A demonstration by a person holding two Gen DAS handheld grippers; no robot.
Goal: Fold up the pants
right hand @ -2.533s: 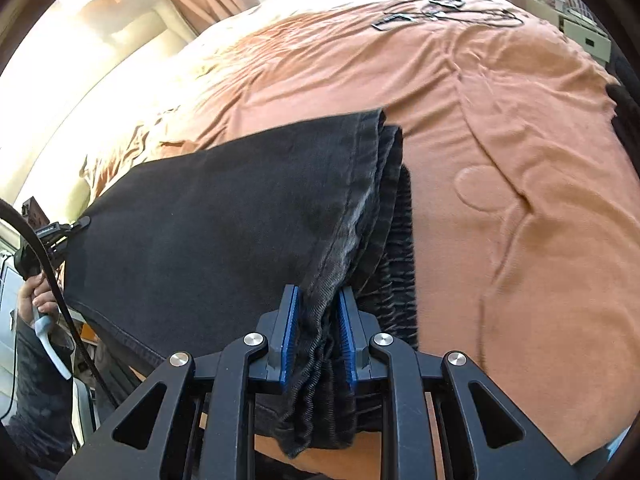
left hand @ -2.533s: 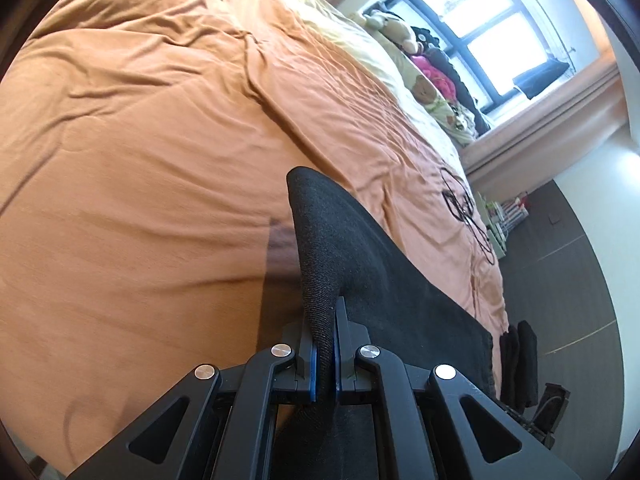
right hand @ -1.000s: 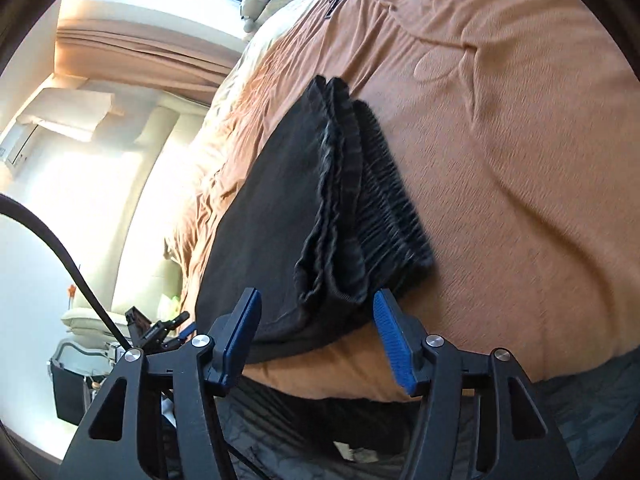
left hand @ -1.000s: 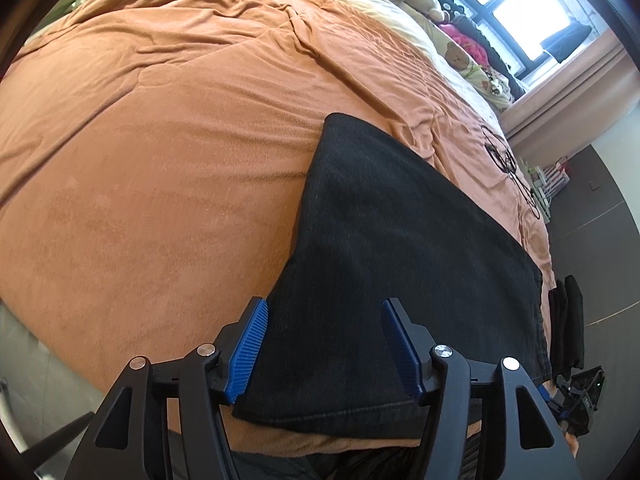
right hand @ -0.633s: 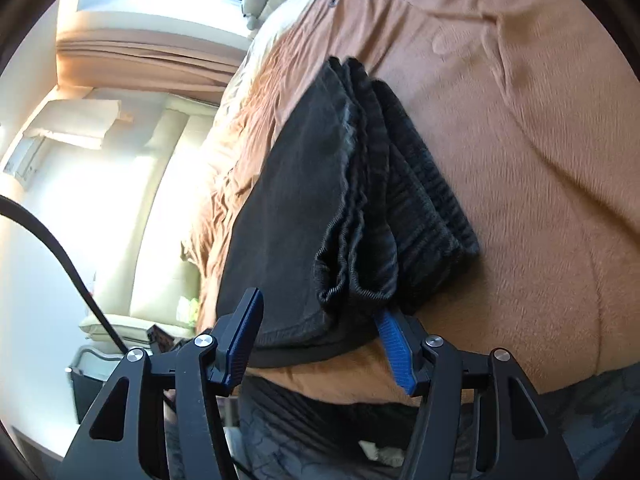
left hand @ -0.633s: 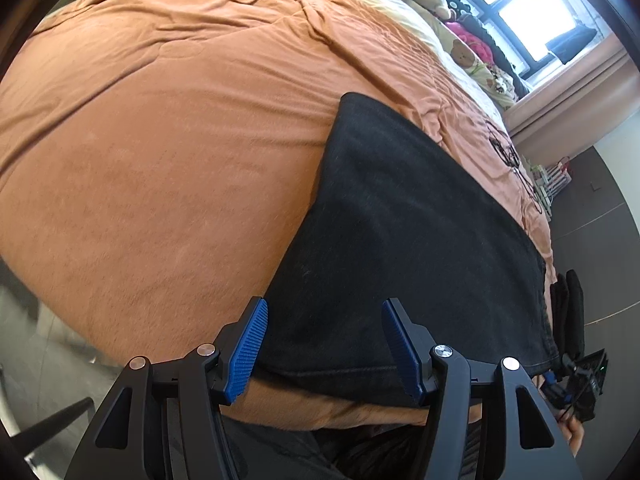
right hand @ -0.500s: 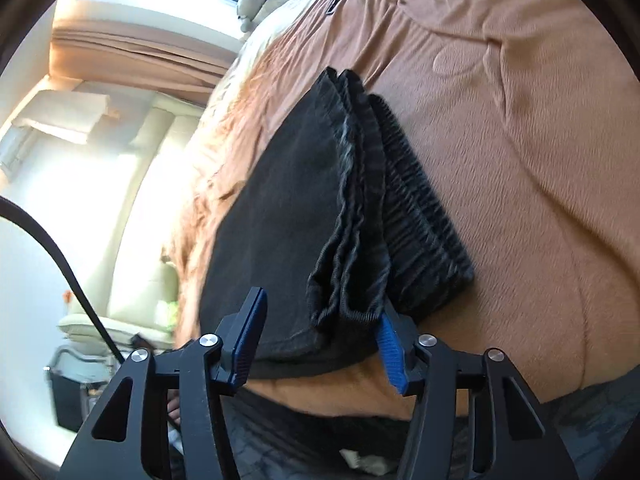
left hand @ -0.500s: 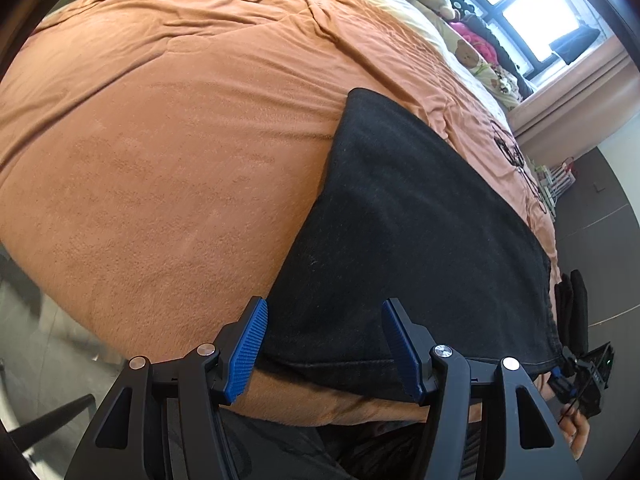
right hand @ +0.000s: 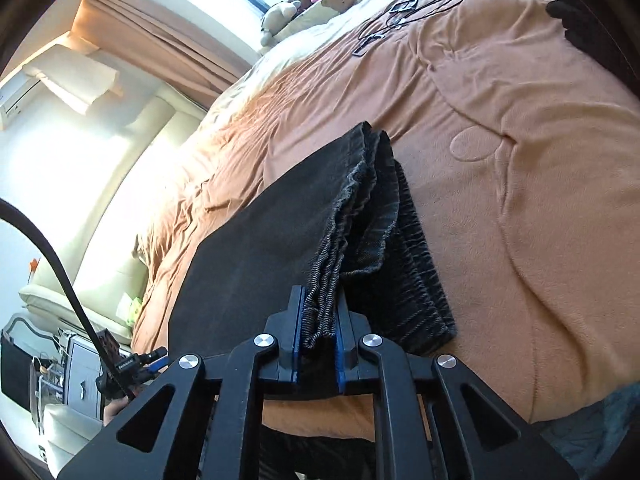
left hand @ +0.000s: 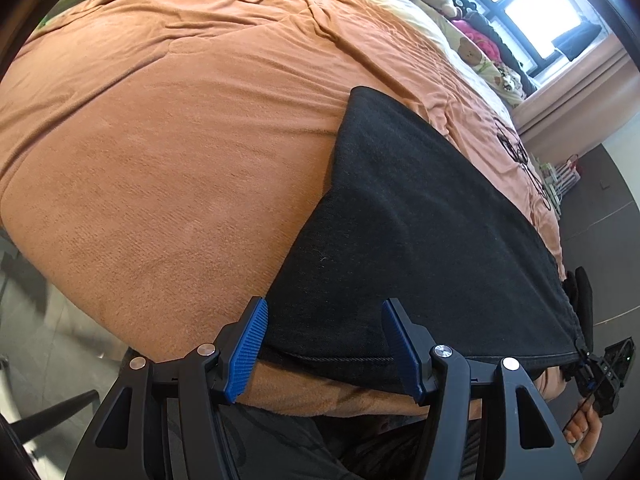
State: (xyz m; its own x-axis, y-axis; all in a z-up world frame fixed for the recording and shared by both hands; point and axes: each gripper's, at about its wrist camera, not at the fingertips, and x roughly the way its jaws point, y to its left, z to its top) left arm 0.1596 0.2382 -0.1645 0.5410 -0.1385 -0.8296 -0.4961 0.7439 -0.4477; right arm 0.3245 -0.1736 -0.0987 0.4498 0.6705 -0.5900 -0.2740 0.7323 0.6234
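Your right gripper [right hand: 318, 320] had just been closing and pinched the ribbed hem layers of the black pants [right hand: 256, 256], which lay folded near the edge of the orange bedspread [right hand: 520, 128]. Your left gripper [left hand: 324, 344] stood wide open, straddling the pants' near edge without pressing it.

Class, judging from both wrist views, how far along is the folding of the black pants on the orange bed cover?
Done: the pants lie folded flat on the bed cover. In hand: the right gripper, its jaws just closing, pinches the ribbed layered end, lifting it; the left gripper stands open over the near hem, gripping nothing. Left: probably one more fold.
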